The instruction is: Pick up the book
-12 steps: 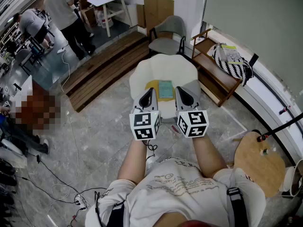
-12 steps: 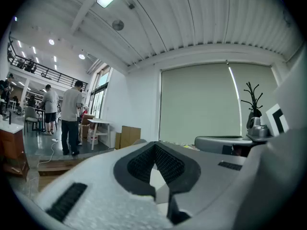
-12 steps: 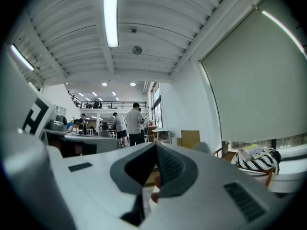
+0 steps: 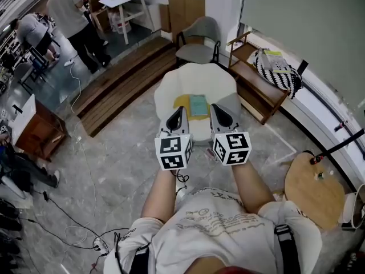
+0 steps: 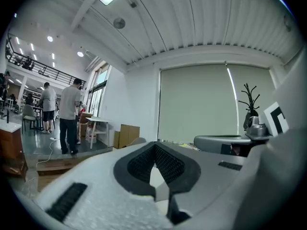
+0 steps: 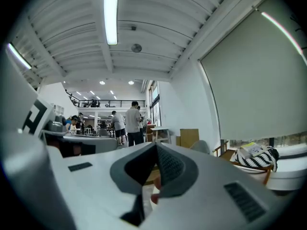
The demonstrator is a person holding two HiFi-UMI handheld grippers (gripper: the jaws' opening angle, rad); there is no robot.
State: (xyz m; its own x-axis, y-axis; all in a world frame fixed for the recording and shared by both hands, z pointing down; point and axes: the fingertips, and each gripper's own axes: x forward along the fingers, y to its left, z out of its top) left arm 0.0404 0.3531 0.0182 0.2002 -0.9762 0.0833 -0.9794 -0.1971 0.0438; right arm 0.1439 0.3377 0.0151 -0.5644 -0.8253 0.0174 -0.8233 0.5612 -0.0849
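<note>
Hardly anything had shifted from the earlier frame: the standing person (image 4: 69, 9) in the background drifted a touch toward the frame's edge, while the left gripper (image 4: 178, 114) and right gripper (image 4: 219, 114) stayed side by side in front of the wearer. Both sets of jaws were pressed together with nothing between them, and both pointed level, so each gripper view showed the room and ceiling rather than the target. The book (image 4: 198, 105) lay flat on a yellow pad (image 4: 183, 105) on the white seat (image 4: 171, 87), ahead of the jaws and roughly in the gap between the two tips, below their line. My guess is this was just a carrying pose before the reach. The jaws would need to tip down and open before either could get an edge of that flat cover.
</note>
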